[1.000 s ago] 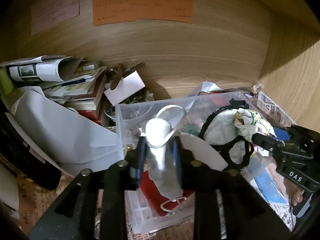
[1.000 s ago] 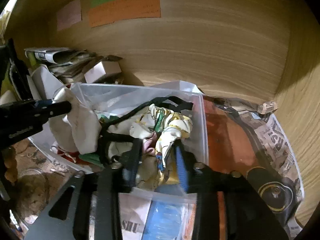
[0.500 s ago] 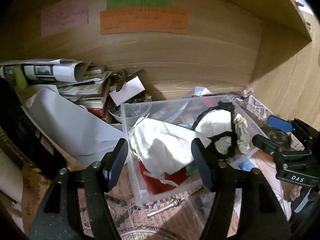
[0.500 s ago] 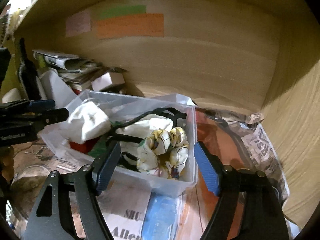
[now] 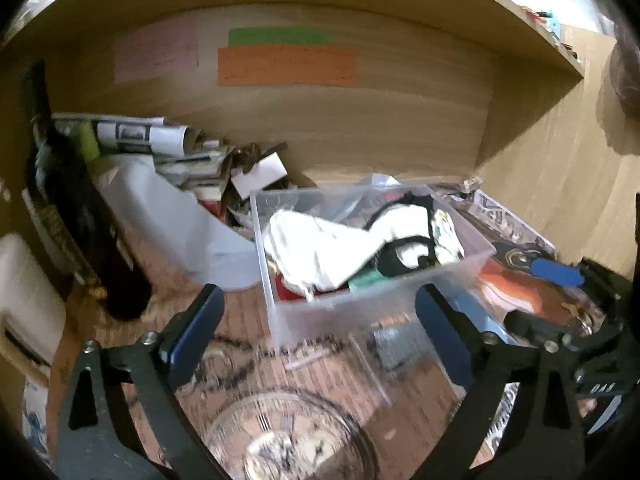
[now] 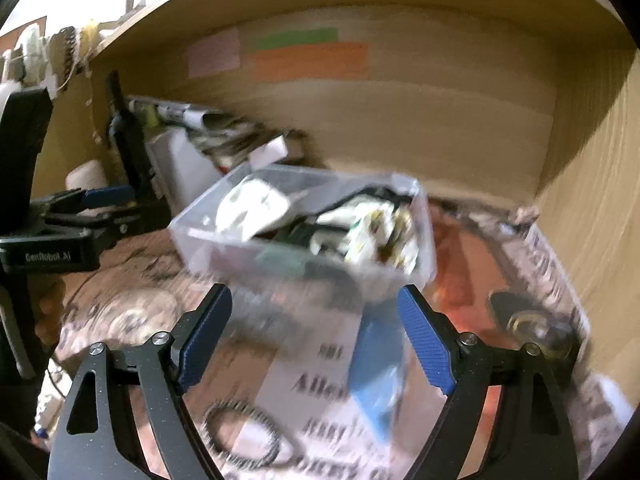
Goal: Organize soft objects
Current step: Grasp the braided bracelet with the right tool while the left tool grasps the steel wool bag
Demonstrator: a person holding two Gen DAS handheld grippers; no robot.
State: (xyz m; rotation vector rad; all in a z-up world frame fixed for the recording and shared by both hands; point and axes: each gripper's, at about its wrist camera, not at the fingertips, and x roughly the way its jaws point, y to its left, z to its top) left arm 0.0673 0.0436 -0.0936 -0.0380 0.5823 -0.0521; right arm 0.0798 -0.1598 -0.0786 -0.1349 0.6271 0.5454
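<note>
A clear plastic bin (image 5: 384,292) (image 6: 280,268) stands in the wooden alcove. In it lie a white cloth pouch (image 5: 316,248) (image 6: 252,208), a patterned cream fabric with black straps (image 5: 416,232) (image 6: 372,228) and red and green pieces underneath. My left gripper (image 5: 316,332) is open and empty, in front of the bin. My right gripper (image 6: 316,336) is open and empty, in front of the bin's right part. Each gripper shows in the other's view, the right (image 5: 560,276) and the left (image 6: 96,200).
Stacked papers and a rolled newspaper (image 5: 140,136) lie at the back left beside a white sheet (image 5: 180,224). A dark upright object (image 5: 84,220) stands at left. Newspapers (image 6: 552,264) cover the floor at right. Coloured notes (image 5: 286,64) are on the back wall.
Both grippers let go of their cloth pieces, opened wide and pulled back from the bin. The white pouch and the patterned fabric now lie in the bin.
</note>
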